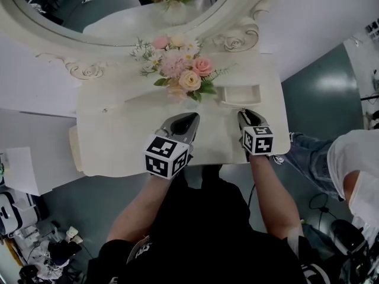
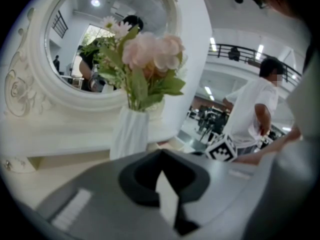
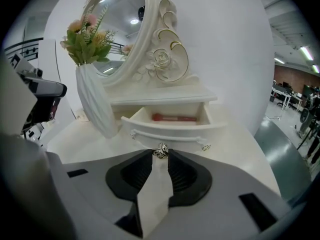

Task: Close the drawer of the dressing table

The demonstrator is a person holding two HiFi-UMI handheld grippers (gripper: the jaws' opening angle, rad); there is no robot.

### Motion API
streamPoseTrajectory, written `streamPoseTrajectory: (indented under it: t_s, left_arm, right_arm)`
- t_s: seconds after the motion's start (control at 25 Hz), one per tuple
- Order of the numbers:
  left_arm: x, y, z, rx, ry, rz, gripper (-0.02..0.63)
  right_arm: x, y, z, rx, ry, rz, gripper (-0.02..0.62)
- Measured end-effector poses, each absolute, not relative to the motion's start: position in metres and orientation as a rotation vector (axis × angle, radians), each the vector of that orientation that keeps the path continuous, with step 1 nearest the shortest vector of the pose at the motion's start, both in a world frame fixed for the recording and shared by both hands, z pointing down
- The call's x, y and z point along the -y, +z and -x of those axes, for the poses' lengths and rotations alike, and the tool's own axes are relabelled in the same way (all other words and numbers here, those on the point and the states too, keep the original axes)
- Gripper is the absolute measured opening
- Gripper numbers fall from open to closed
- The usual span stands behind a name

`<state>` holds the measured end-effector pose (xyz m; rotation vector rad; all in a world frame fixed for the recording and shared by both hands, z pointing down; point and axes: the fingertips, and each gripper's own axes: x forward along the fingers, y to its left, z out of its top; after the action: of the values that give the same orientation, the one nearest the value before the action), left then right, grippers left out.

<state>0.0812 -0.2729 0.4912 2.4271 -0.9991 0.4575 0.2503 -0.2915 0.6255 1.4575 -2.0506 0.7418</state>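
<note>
White counter [image 1: 118, 141] of a dressing table, grey floor all round it, someone in a white shirt off to the right. Closest to me are the two grippers, side by side over the front edge. The left gripper [image 1: 188, 120] has its jaws pressed together on nothing and points at the vase [image 2: 129, 134] of flowers, so it's out of this one. The right gripper [image 1: 250, 116] is the one that matters: its jaws look pinched onto the little metal knob [image 3: 160, 150] in the middle of the drawer [image 3: 167, 129] front. The drawer is straight ahead of those jaws, pulled well out from under the shelf, front panel running left to right across them, a red stick [image 3: 174, 117] lying inside. I'd say it needs a straight push away from me, toward the mirror [image 3: 120, 29] base behind it
</note>
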Motion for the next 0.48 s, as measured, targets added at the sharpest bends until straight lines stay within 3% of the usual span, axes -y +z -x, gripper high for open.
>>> streamPoseTrajectory:
  t_s: [0.48]
  left_arm:
    - [0.2707,0.4891,-0.0909,1.0,0.462,-2.421,0.009]
  right_arm:
    - [0.293,0.6176,-0.2465,2.066,0.713,-1.422,0.091]
